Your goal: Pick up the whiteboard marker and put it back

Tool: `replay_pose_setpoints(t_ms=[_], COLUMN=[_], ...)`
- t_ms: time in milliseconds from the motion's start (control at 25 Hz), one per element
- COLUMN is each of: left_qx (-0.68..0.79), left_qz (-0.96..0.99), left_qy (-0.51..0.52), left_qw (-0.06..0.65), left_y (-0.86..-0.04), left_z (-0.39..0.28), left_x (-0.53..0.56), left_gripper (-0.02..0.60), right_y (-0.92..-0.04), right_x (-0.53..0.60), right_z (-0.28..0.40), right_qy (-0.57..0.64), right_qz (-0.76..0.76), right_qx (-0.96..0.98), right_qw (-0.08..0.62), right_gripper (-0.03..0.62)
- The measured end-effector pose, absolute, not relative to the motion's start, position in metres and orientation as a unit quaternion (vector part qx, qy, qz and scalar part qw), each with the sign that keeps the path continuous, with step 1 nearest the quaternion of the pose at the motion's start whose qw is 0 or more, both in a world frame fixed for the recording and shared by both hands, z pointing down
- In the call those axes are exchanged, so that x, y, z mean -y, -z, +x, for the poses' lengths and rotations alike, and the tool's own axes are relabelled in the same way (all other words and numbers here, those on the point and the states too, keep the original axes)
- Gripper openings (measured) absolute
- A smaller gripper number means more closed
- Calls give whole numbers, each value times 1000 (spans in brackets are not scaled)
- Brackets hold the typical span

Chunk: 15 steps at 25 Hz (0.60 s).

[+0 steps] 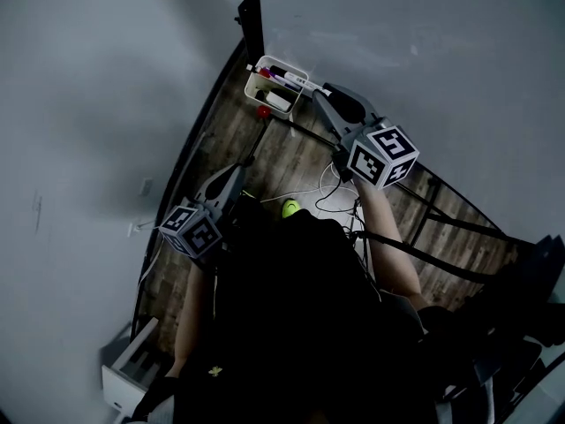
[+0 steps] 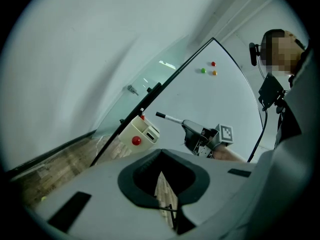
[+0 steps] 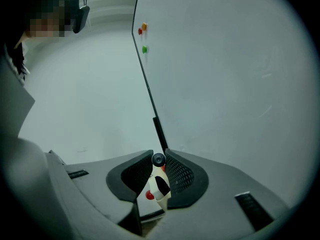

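My right gripper is shut on a whiteboard marker with a black cap. The marker sticks out ahead of the jaws toward the white marker holder. This holder hangs at the whiteboard's lower corner and has several markers in it. In the right gripper view the cap shows end-on between the pads, and the holder lies just beyond it. My left gripper hangs lower left over the wooden floor. Its jaws are together with nothing in them.
A red magnet sticks to the holder's front. Red, orange and green magnets sit high on the whiteboard. The board's black stand legs and cables cross the floor. A white unit stands at the lower left.
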<state>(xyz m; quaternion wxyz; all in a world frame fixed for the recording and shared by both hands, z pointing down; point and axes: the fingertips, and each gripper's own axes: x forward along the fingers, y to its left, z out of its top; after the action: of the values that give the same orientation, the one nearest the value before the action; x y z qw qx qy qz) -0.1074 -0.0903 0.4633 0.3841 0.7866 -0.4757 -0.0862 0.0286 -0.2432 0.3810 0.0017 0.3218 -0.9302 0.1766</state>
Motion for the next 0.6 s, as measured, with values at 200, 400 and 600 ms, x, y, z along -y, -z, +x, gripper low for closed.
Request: replay_pose_setpoints(t_ms=[200, 400, 600], left_qx=[477, 479, 488], left_qz=[784, 781, 775], left_qy=[77, 67, 61], left_qw=[390, 395, 396], left_y=[-467, -468, -469], left_z=[-110, -115, -124], left_x=[92, 92, 91], left_gripper=[31, 32, 32], right_y=[-391, -400, -410], right_x=[251, 257, 263], right_z=[27, 25, 24], right_qy=[-185, -192, -201], right_qz=[326, 329, 335], right_qx=[927, 925, 920], right_qw=[3, 5, 5], right_gripper=[84, 84, 84])
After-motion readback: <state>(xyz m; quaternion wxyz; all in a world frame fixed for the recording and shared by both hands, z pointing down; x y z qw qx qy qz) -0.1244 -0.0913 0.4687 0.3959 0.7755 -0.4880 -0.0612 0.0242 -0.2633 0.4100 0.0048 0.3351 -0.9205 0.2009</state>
